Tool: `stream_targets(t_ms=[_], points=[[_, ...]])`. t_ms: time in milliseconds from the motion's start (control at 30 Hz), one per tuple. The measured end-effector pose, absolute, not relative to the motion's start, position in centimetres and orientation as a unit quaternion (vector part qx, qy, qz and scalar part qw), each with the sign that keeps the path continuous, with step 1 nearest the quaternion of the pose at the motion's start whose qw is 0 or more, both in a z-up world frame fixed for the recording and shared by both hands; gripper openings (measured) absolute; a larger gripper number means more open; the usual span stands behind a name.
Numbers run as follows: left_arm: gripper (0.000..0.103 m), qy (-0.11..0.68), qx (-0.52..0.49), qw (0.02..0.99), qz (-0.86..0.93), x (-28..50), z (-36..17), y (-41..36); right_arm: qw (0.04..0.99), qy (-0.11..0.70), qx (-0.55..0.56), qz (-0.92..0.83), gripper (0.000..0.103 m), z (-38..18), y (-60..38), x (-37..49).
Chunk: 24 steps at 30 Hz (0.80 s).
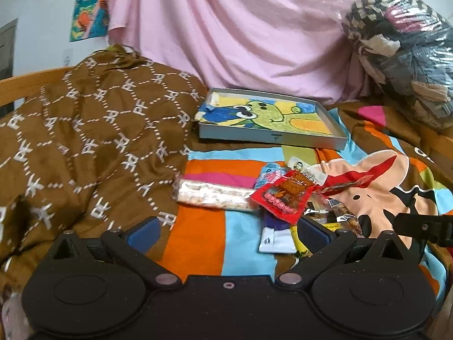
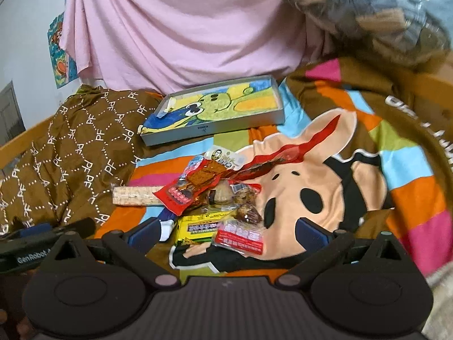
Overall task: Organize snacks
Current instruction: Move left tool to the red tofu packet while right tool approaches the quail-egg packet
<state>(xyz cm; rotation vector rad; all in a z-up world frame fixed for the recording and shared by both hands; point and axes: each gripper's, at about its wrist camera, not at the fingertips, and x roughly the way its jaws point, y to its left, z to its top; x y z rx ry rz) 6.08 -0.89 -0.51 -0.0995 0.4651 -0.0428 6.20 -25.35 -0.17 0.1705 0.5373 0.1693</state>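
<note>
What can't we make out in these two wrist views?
- Snack pile: packets overlap in both views, so no exact count.
- Blue-and-white packet: mostly under the red packet in the left view.
- Yellow packet: print too small to read in the right view.
- Clear bag: cut off by the edge, contents blurred.

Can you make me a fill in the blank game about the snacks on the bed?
1. The shallow grey tray lined with a frog drawing holds ___ snacks.
2. The long clear-wrapped pale snack bar lies ___ of the red square packet.
3. Both the left gripper and right gripper are ___.

Answers: no; left; open
</note>
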Motion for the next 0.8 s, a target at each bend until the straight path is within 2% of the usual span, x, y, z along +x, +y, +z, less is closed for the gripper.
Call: stream_targets(t_ms=[533, 800], points=[[0.102, 0.246, -0.015, 0.966, -0.078, 16.3, -0.2, -2.8, 0.948, 0.298, -0.051, 0.101, 0.103, -0.9, -24.8, 14.7], [0.102, 0.254, 0.046, 0.958, -0.125, 20.4, -0.8, -4.8, 0.937, 0.304, -0.117, 0.128, 0.103, -1.7, -24.0, 16.9]])
